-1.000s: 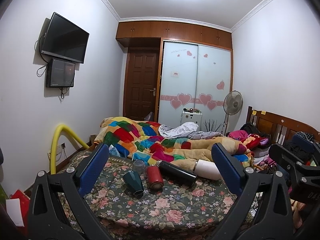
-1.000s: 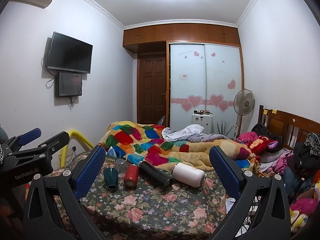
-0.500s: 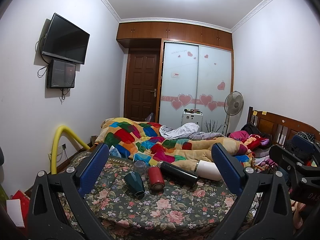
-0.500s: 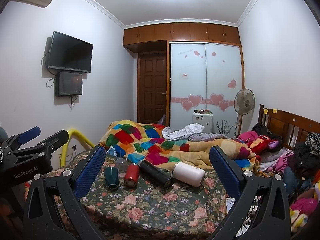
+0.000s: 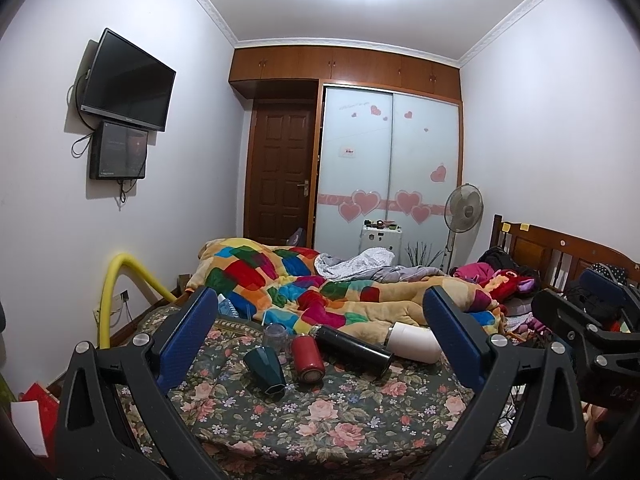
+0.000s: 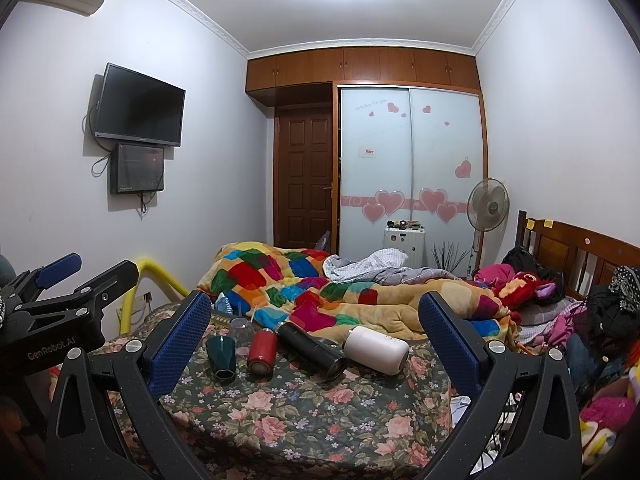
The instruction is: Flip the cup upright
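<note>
Several cups lie tipped over on the floral cloth at the foot of the bed: a dark green faceted cup, a red cup, a black flask and a white flask. A small clear glass stands behind them. My left gripper is open and empty, held back from the cups. My right gripper is open and empty, also held back.
A colourful quilt is heaped behind the cups. A yellow tube arcs at the left wall. Clothes and a wooden headboard lie at the right. A fan and wardrobe stand at the back.
Both views have shifted only slightly; the cups have not moved and both grippers stay open.
</note>
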A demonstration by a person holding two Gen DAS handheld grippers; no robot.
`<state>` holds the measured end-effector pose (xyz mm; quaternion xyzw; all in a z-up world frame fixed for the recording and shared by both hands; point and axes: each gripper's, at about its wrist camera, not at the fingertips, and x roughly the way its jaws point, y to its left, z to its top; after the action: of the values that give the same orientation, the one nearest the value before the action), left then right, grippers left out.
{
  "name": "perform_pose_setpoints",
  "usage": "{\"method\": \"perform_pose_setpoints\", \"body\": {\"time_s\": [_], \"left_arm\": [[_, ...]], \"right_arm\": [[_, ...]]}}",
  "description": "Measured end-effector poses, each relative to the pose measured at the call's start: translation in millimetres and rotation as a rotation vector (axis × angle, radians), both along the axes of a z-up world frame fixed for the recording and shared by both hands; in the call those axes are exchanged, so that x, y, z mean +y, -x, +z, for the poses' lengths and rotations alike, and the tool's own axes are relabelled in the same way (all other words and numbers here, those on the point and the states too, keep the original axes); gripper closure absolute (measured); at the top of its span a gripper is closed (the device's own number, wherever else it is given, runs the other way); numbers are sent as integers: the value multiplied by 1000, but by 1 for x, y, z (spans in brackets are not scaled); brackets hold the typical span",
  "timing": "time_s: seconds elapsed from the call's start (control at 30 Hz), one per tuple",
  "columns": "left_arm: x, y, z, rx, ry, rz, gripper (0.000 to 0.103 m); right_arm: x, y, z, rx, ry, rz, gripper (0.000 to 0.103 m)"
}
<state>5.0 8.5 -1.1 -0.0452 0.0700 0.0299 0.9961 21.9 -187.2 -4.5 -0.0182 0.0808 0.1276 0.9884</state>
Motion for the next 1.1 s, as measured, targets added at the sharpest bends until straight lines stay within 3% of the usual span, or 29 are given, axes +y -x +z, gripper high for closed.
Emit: {"method": "perform_pose_setpoints", "body": {"time_s": [0.4,0.63,0.83,1.1], "left_arm": [[3,-8,-7,12,3,0,0],[18,-40,-22,73,20,28,0],[45,-90,-55,188,71,85,0],[92,-183,-134,442,129,168,0]], "right_arm": [[-5,-11,-3,33,8,-13,0],[-2,-32,-11,81,23,-19,0],[3,-63,-28,154,39,-24,0],[2,-117,-62,310,46,-52,0]]}}
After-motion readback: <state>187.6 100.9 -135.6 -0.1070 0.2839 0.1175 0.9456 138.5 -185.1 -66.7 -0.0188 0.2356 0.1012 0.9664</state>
